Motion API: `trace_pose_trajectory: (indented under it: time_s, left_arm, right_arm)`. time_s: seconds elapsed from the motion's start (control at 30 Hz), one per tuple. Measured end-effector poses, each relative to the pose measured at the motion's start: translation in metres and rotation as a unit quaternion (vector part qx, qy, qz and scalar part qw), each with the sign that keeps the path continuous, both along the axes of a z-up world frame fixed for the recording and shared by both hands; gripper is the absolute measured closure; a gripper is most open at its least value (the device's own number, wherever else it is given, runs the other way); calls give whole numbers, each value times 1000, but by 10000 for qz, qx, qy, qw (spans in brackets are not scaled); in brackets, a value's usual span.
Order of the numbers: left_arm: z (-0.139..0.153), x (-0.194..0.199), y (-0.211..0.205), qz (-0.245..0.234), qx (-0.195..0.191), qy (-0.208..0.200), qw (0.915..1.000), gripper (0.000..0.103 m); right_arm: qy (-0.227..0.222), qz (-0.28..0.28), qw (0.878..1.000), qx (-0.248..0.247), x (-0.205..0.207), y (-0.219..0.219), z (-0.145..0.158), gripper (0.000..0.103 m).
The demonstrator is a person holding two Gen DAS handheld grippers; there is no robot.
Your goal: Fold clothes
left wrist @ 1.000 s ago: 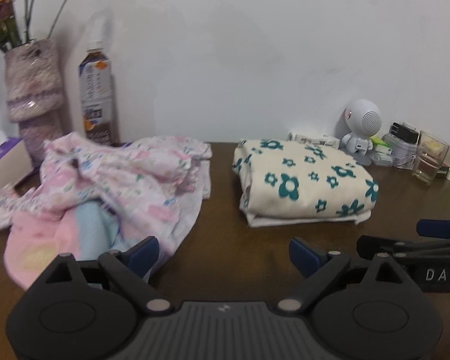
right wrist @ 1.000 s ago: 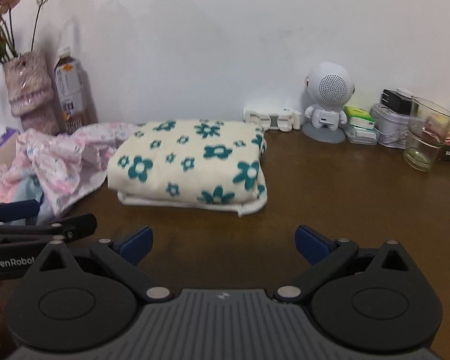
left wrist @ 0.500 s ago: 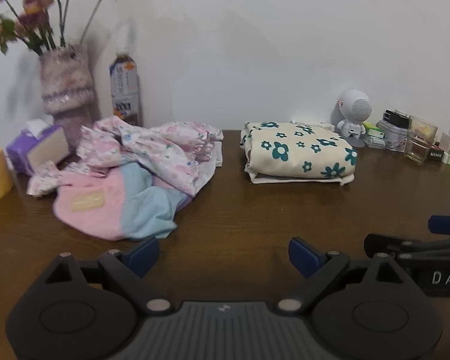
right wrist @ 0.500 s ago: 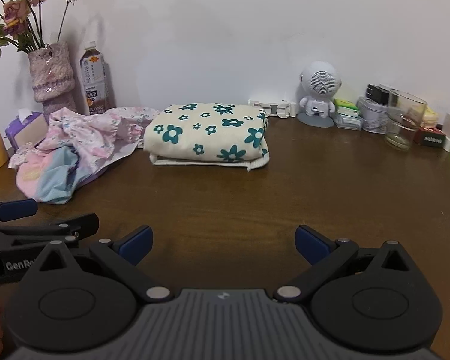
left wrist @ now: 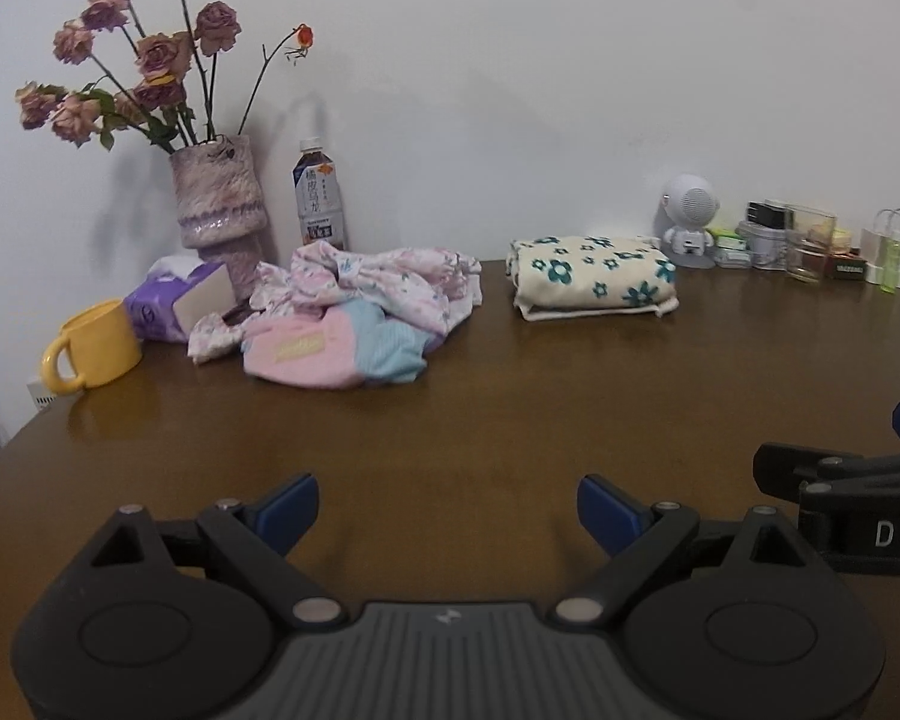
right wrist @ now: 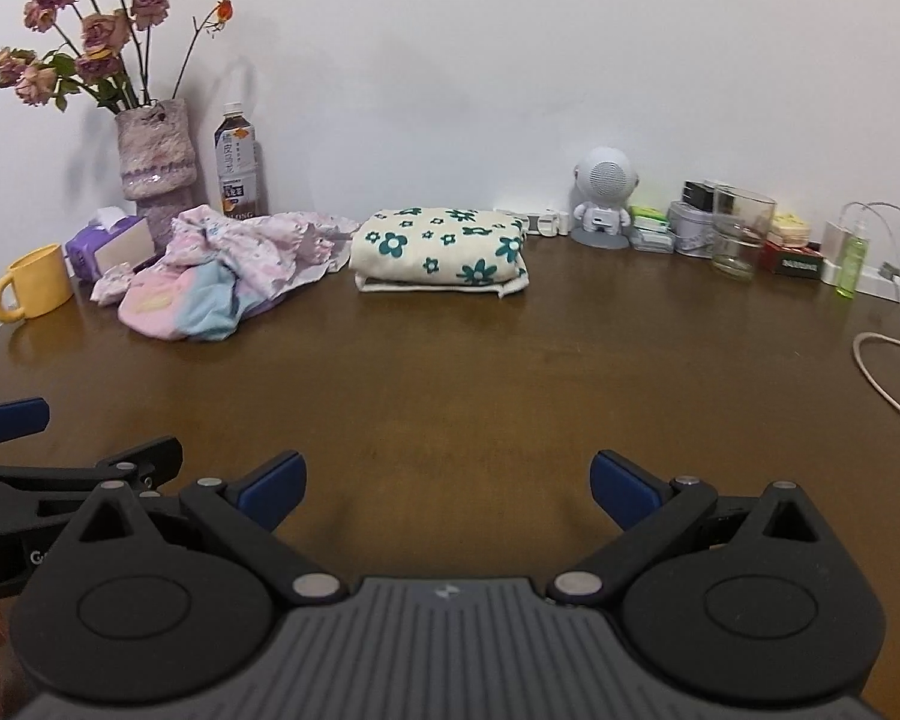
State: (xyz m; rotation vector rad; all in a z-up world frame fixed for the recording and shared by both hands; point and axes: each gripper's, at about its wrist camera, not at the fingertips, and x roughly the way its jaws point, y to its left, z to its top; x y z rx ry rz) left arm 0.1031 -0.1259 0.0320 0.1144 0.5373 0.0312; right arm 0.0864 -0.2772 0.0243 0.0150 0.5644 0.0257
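Both hand-held grippers, left [left wrist: 447, 501] and right [right wrist: 447, 477], spread apart, empty. Left of folded floral garment [right wrist: 441, 246]: crumpled pile [right wrist: 222, 267]. Best pinched at 2 seam corners.

The bottle [right wrist: 237, 165] at the far left of the table, beside the vase, carries a label with Chinese characters too small to read surely; below them the letters "ONG" show above the crumpled clothes. In the left wrist view the right gripper [left wrist: 870, 516] bears white letters "DA", cut off by the frame edge. In the right wrist view the left gripper [right wrist: 42, 540] shows only a "G".
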Motion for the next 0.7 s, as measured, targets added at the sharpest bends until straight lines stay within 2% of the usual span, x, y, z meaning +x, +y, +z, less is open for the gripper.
trace_pose_trajectory:
  time_s: [0.17,0.37,0.5,0.7]
  left_arm:
    - [-6,-36,5,-99,-51,126,9999,10]
    - [-13,-69,11,-151,-42,208,9997,10]
    - [-14,-86,20,-226,-377,188,9989,10]
    - [-25,-106,21,-271,-190,89,9994,10]
  right_arm:
    - [45,-15,10000,-55,-36,8,-5,0]
    - [124,-43,9998,138,-66,8,-16,0]
    - [38,-64,9999,144,-81,10,-18,0]
    - [-56,-104,9999,29,-97,17,-22,0]
